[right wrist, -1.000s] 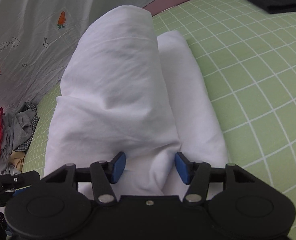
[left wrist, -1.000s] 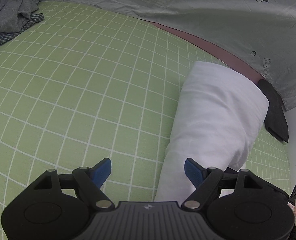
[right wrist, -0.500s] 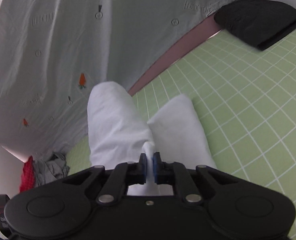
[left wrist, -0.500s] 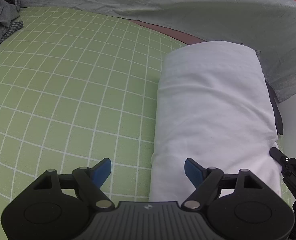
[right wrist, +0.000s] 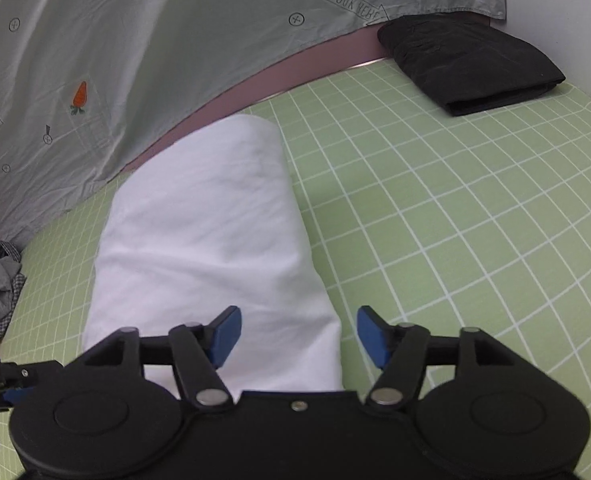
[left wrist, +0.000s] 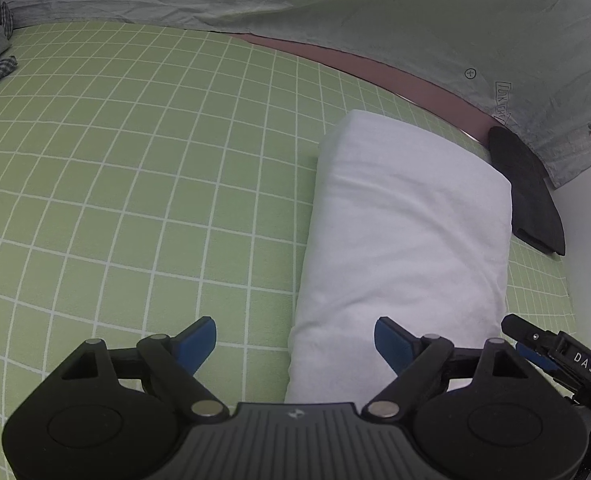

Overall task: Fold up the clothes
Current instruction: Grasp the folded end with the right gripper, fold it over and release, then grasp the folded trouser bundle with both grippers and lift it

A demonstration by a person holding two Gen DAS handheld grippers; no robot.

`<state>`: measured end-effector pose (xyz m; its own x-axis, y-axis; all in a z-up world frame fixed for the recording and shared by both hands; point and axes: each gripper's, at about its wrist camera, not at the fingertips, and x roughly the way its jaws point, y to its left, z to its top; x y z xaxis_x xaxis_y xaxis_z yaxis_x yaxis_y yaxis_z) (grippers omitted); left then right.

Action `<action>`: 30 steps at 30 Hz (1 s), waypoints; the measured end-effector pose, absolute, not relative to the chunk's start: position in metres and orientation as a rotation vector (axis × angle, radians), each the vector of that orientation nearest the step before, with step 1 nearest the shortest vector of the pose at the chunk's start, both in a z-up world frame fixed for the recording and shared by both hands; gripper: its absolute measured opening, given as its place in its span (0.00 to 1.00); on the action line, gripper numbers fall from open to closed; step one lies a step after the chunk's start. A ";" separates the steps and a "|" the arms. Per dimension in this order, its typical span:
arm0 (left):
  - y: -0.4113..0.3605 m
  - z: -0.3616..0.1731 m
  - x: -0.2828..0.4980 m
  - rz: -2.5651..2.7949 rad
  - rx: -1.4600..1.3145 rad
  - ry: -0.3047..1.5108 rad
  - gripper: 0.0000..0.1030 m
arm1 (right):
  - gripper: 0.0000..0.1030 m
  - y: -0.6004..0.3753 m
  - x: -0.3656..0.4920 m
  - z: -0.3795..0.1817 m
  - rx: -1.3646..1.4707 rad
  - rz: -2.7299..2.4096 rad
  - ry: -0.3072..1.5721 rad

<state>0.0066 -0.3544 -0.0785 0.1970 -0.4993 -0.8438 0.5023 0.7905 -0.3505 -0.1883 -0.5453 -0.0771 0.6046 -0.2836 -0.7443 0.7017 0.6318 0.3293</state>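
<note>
Beside the white folded garment (left wrist: 407,232), on its left, the left hand-held gripper (left wrist: 295,340) is held wide open and empty above the green checked bed (left wrist: 135,200). The right hand-held gripper (right wrist: 297,332), shut on the cloth 0.5 s ago, has just been opened; nothing is pinched, so this fold seems finished. Both are angled down.
</note>
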 end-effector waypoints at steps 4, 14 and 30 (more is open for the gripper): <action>-0.378 -0.083 0.011 -0.720 0.071 1.176 0.85 | 0.74 -0.530 -0.174 -0.092 0.576 -0.676 0.796; -0.371 -0.083 -0.006 -0.697 0.157 1.143 0.85 | 0.73 -0.499 -0.201 -0.099 0.496 -0.761 0.792; -0.329 -0.091 -0.074 -0.596 0.178 1.143 0.86 | 0.73 -0.464 -0.249 -0.112 0.399 -0.613 0.855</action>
